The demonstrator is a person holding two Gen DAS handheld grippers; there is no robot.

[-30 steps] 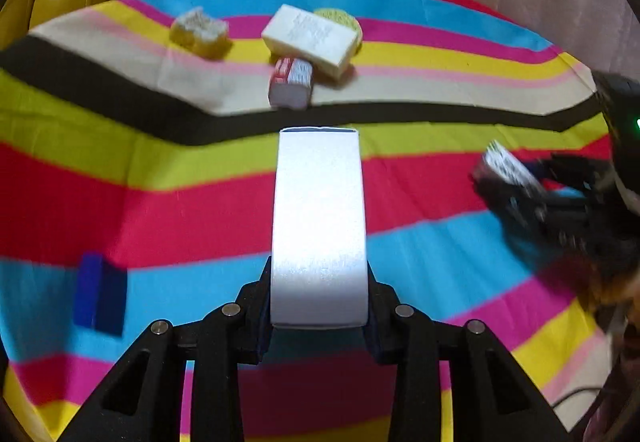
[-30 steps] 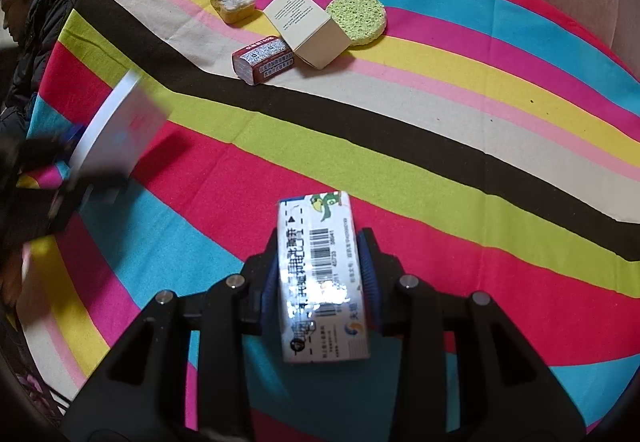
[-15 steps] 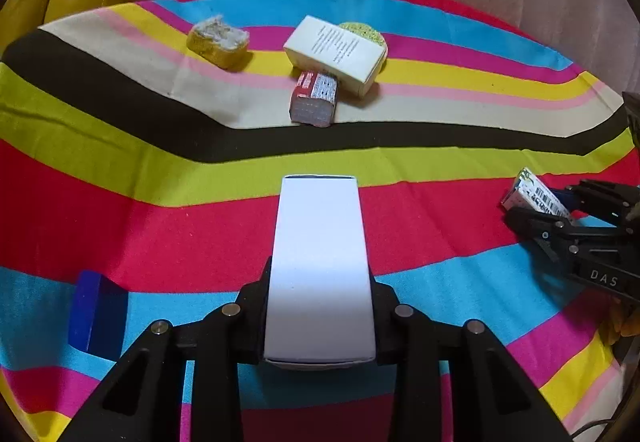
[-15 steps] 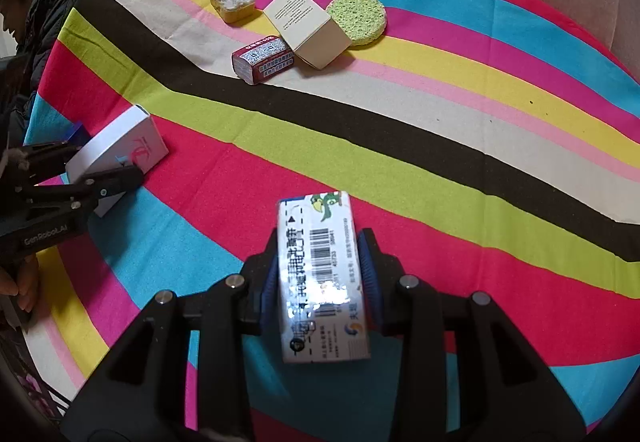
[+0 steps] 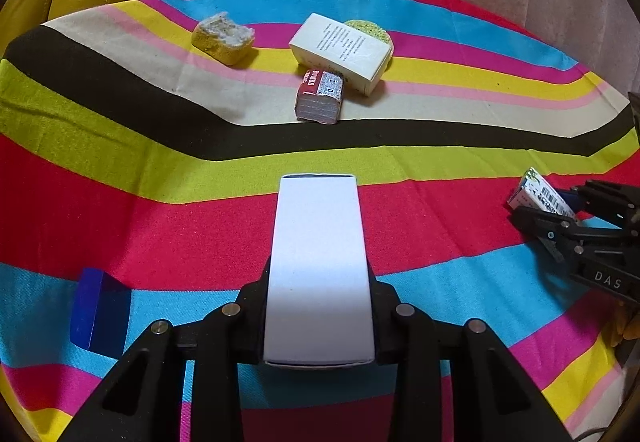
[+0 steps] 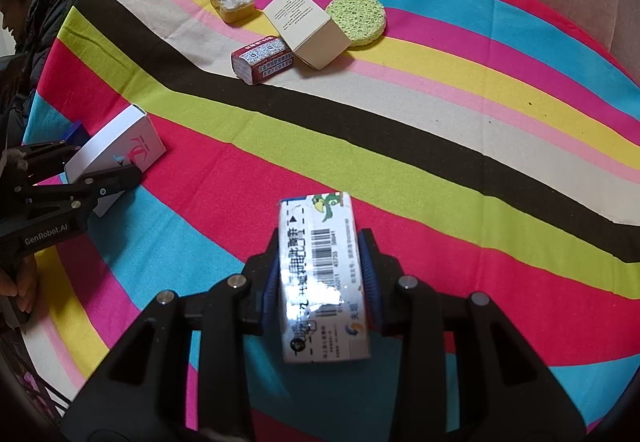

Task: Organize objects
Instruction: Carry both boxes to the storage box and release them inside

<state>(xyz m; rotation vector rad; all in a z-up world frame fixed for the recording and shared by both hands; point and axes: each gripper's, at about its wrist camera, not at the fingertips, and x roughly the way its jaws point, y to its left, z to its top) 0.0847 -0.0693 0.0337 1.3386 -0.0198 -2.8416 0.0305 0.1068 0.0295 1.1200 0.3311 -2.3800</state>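
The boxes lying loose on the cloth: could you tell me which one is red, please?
The small red box, printed with white text, lying against the larger cream box. The blue box lies apart, and the two others are held.

left wrist: close, angled down along its fingers, toward the cream printed cardboard box (image 5: 340,52)
right wrist: same, from that box's right (image 6: 306,28)
shared: box, striped cloth (image 5: 120,170)
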